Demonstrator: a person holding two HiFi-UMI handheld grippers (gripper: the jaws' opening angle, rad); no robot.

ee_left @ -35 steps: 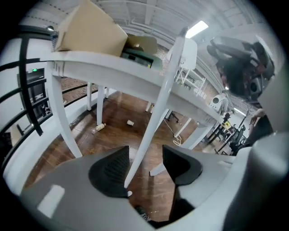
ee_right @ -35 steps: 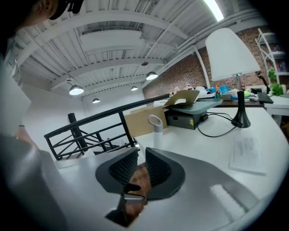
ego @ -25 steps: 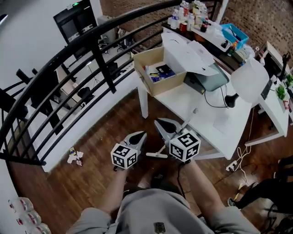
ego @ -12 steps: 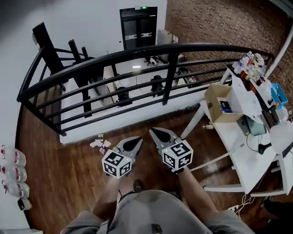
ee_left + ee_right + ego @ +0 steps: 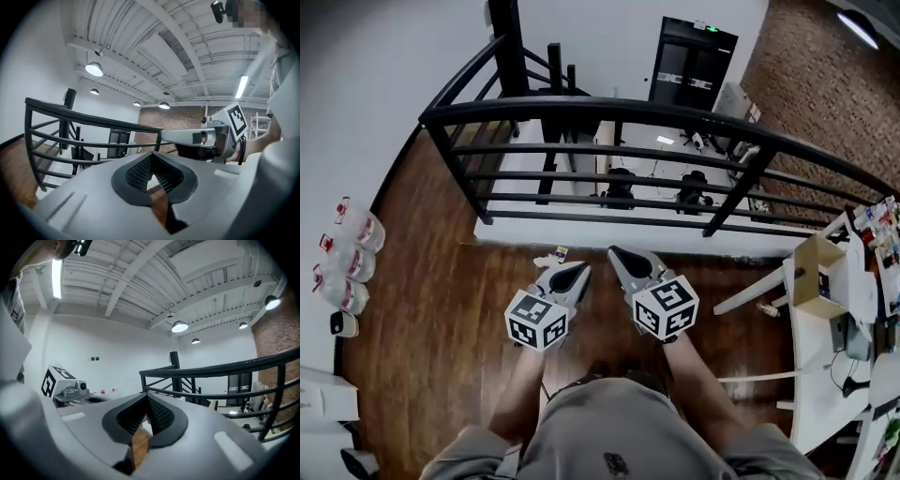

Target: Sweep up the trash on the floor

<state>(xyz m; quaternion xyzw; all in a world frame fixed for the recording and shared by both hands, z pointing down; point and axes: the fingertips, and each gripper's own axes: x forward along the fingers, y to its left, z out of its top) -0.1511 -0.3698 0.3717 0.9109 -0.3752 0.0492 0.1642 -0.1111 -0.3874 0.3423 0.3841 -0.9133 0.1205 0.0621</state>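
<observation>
left gripper (image 5: pixel 577 273): jaws were seen clenched, pads together, nothing between them.
right gripper (image 5: pixel 620 253): likewise clenched and empty; held just beside the left one.
trash (image 5: pixel 551 256): small pale scraps were seen on the wooden floor (image 5: pixel 431 319), just ahead of the left gripper's tip and close to the white kerb (image 5: pixel 694 246) under the railing (image 5: pixel 609 109).
stage: with scraps lying on the floor, the sweep was judged not complete; more could not be settled.
sweeping tool: none was made out in any view.
risk, no tool: with bare shut jaws the scraps could only be nudged, so they were likely to be scattered, not gathered.
risk, kerb: if the scraps were pushed toward the railing, they could be wedged against the kerb or lost past it to the level below.
risk, railing: the bars could be struck by either gripper, given how near they stood to the scraps.
risk, surroundings: the bottles (image 5: pixel 345 258) at the left wall and the table (image 5: pixel 811 380) at the right were well apart from the trash and were judged exposed only to a wide swing.
</observation>
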